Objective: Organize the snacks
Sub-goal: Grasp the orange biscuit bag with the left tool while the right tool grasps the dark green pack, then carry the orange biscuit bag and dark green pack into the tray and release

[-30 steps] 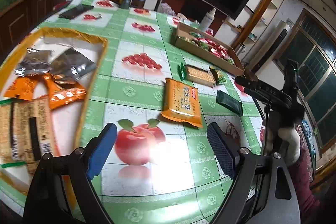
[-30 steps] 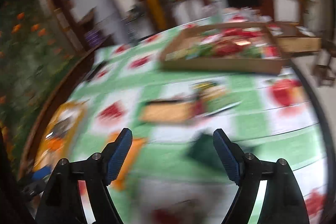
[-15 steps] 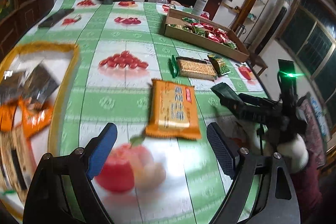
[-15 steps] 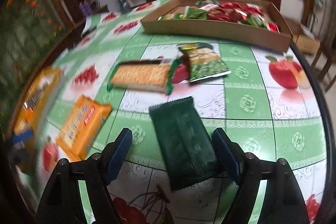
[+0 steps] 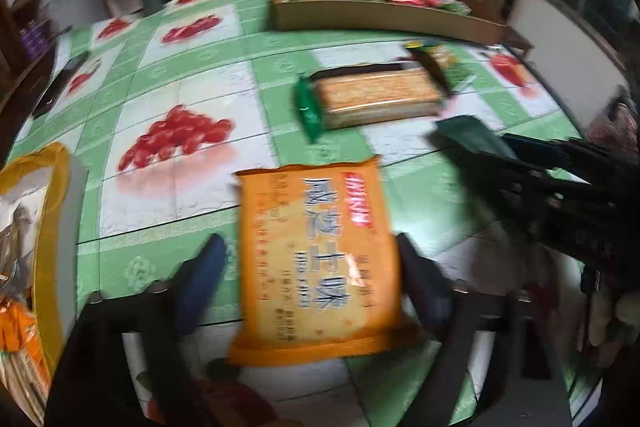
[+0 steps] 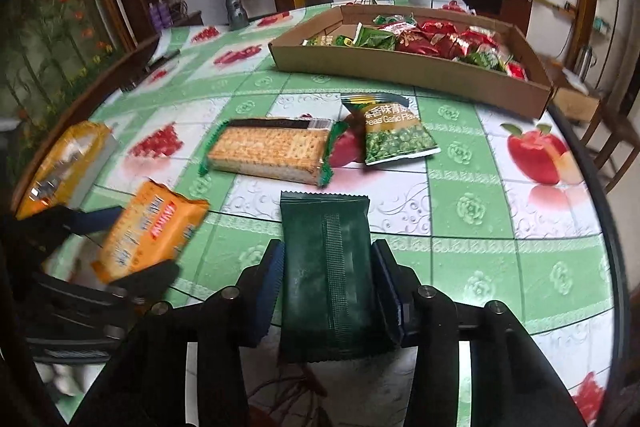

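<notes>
Your right gripper (image 6: 328, 275) is closing, pads pressing the near dark green packet (image 6: 326, 267); your left gripper (image 5: 308, 287) is closing around the orange packet (image 5: 316, 259), left pad apart from it.

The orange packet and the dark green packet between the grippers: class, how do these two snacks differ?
Colour: the orange packet is bright orange with large printed lettering; the dark green packet is plain and dark, showing only a ridged seam.
Size: the orange packet looks wider than the dark green packet.
Gripper: the orange packet lies between the closing left gripper; the dark green packet between the closing right gripper.
Both are sealed, flat and rectangular.
</notes>
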Available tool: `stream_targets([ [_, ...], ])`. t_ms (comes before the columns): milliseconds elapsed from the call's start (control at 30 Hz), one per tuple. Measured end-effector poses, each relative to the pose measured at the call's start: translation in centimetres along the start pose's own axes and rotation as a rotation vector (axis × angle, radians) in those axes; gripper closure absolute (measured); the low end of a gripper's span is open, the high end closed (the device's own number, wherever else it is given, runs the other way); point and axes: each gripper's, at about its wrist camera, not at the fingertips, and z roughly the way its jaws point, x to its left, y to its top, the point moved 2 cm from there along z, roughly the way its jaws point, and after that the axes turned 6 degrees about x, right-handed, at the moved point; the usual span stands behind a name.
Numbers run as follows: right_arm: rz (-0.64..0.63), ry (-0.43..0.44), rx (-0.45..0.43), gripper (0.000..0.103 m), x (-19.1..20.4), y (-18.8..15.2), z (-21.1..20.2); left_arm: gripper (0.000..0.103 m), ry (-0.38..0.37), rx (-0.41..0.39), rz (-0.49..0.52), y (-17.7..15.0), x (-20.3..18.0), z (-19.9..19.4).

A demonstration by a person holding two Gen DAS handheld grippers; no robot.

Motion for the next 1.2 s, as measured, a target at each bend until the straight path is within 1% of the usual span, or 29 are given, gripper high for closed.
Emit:
stream_targets([
  [33,0.011,0.023,-0.001,0.057,-0.1,0.0,-0.1,0.034,-0.002,0.009,0.001,0.0,0.0,-0.1],
  [100,0.022,0.041,-0.003,0.057,-0.2,0.0,-0.3,0.034,-0.022,0.007,-0.015,-0.1,0.3,-0.4],
  [233,0.019,0.056,-0.017,0.057,0.5,-0.1,-1.0,0.034,-0.065,-0.017,-0.07,-0.7,1.4,-1.5],
  [400,0.002,0.107,-0.029,0.057,2.3,-0.1,-2.1,0.034,-0.128,-0.074,-0.17,-2.3,3.5,-4.5],
  [467,-0.007,0.133,-0.032,0.057,3.6,0.1,-2.5,0.034,-0.141,-0.103,-0.214,-3.1,4.8,-5.9],
  [567,-0.038,0.159,-0.032,0.057,5.8,0.1,-3.0,0.034,-0.142,-0.146,-0.3,-4.9,7.7,-8.1],
  [700,-0.104,0.199,-0.022,0.057,10.2,0.2,-3.3,0.034,-0.118,-0.188,-0.428,-7.6,12.5,-10.3],
  [733,-0.129,0.219,-0.016,0.057,11.9,0.3,-3.4,0.034,-0.11,-0.195,-0.456,-8.2,13.7,-10.7],
  [833,-0.182,0.266,0.0,0.057,15.8,0.4,-3.3,0.033,-0.061,-0.216,-0.543,-10.4,17.3,-11.6],
  [967,-0.265,0.323,0.03,0.057,22.0,0.6,-2.6,0.033,-0.007,-0.229,-0.618,-12.6,20.7,-12.0],
  [1067,-0.317,0.353,0.046,0.057,26.1,0.5,-1.9,0.033,0.019,-0.232,-0.663,-14.1,22.8,-11.9],
  [1200,-0.368,0.371,0.063,0.058,30.1,0.3,-0.8,0.033,0.025,-0.234,-0.694,-15.4,24.4,-11.8],
])
